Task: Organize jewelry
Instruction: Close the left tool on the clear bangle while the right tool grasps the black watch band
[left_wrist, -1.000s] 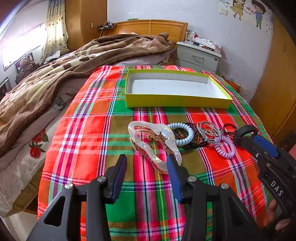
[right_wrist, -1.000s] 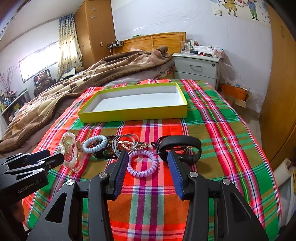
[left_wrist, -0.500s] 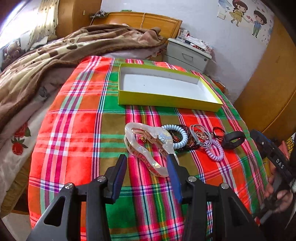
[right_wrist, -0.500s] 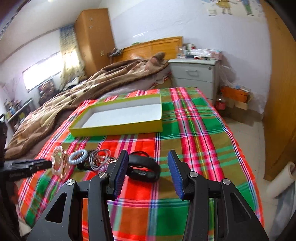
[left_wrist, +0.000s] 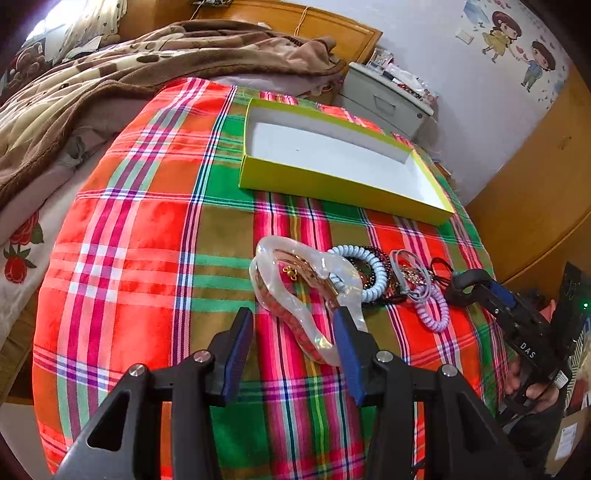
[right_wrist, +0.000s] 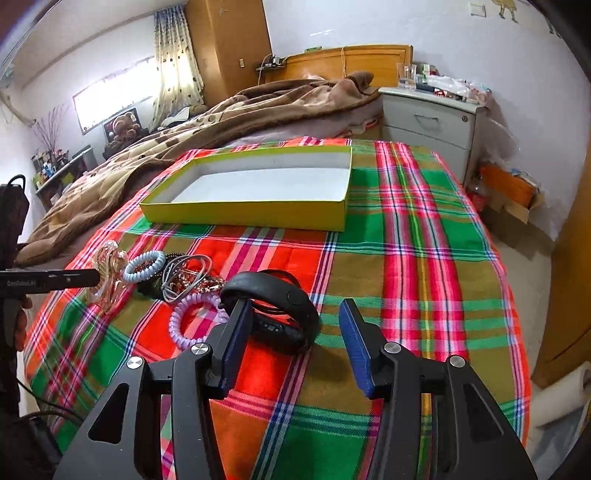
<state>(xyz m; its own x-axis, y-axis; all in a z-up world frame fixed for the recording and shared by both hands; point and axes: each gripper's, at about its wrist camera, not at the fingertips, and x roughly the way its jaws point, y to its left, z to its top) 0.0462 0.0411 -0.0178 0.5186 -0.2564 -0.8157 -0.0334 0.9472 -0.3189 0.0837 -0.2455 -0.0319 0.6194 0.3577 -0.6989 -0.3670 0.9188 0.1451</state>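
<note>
A home bedroom: ahead, wooden headboard (right_wrist: 347, 59), rumpled brown blanket (right_wrist: 207, 129), grey bedside cabinet (right_wrist: 432, 125); far left, curtained window (right_wrist: 110, 98); wardrobe (right_wrist: 229, 44) and cartoon wall stickers (left_wrist: 517, 48) beyond.

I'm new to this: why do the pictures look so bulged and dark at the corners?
Fisheye lenses: in the left wrist view the plaid cloth domes and the shallow yellow cardboard box skews; in the right wrist view the bright window washes out and black corners frame everything.
</note>
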